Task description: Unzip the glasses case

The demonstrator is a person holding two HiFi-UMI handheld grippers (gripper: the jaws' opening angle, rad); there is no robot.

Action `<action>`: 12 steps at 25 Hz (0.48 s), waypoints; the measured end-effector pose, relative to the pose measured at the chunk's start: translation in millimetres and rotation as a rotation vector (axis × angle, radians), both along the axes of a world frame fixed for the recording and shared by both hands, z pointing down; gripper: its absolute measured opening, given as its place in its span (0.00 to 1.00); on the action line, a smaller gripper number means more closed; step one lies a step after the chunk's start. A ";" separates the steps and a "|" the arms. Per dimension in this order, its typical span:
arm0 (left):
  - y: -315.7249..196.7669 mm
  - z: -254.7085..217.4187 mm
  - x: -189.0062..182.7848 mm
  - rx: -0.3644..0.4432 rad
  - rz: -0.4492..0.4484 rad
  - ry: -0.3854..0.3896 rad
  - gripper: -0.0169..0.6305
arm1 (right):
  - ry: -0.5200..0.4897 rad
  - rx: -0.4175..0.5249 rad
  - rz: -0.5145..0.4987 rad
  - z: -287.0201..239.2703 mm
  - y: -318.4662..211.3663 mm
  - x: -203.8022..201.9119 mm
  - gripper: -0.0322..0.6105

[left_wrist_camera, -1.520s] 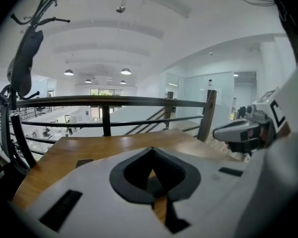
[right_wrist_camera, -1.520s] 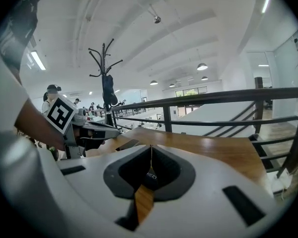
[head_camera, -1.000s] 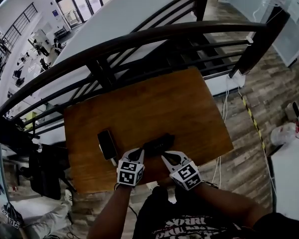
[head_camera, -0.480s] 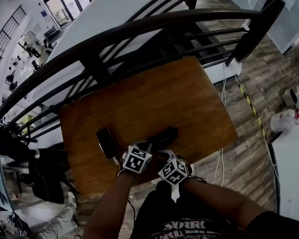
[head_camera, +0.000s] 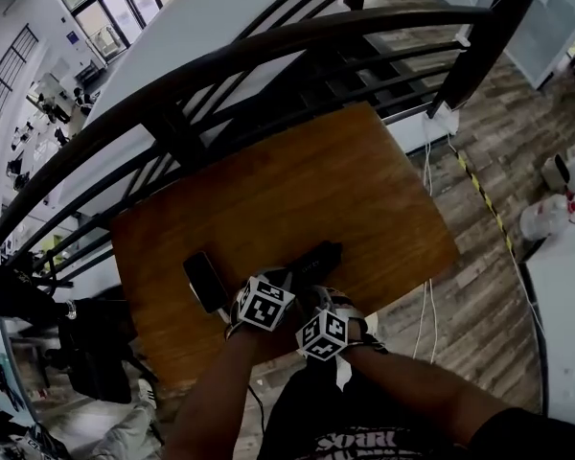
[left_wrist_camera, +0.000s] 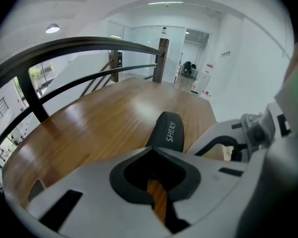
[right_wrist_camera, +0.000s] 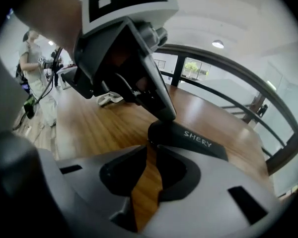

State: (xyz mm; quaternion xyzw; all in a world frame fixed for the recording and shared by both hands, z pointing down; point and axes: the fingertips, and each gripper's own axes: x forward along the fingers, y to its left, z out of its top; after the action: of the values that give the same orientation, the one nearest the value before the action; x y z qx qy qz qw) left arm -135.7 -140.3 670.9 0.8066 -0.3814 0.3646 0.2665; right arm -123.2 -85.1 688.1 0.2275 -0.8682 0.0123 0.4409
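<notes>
Head view: both grippers have dropped and drawn together at the near end of the glasses case (head_camera: 314, 257), which lies zipped on the tabletop (head_camera: 268, 180). The left gripper (left_wrist_camera: 150, 150) is pressed together just short of that end, with nothing seen in it. The right gripper (right_wrist_camera: 151, 147) has just been narrowing, with only bare wood showing in its slit. They are probably seeking the zip pull. The case's contents stay hidden.

The black glasses case (left_wrist_camera: 170, 130) bears the white word "SHERY" on its top.
</notes>
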 end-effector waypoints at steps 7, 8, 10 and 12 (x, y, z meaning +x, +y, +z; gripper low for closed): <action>-2.8 1.0 -2.5 -0.002 -0.010 0.027 0.03 | 0.093 0.149 -0.059 4.2 -1.5 -6.0 0.11; -2.5 0.5 -2.1 0.001 -0.006 0.033 0.03 | 0.091 0.152 -0.056 3.9 -1.2 -7.6 0.11; -2.2 -1.5 -0.5 0.002 0.002 0.043 0.03 | 0.069 0.148 -0.045 0.8 -0.7 -12.2 0.09; 0.1 -4.9 2.0 -0.006 0.012 0.049 0.03 | 0.051 0.144 -0.046 -1.8 1.6 -15.8 0.09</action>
State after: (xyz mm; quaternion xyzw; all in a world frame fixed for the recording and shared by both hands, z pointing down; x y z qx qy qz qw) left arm -133.7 -140.2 666.0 0.8168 -0.3685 0.3475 0.2761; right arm -138.9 -83.4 686.3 0.2387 -0.8604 -0.0662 0.4453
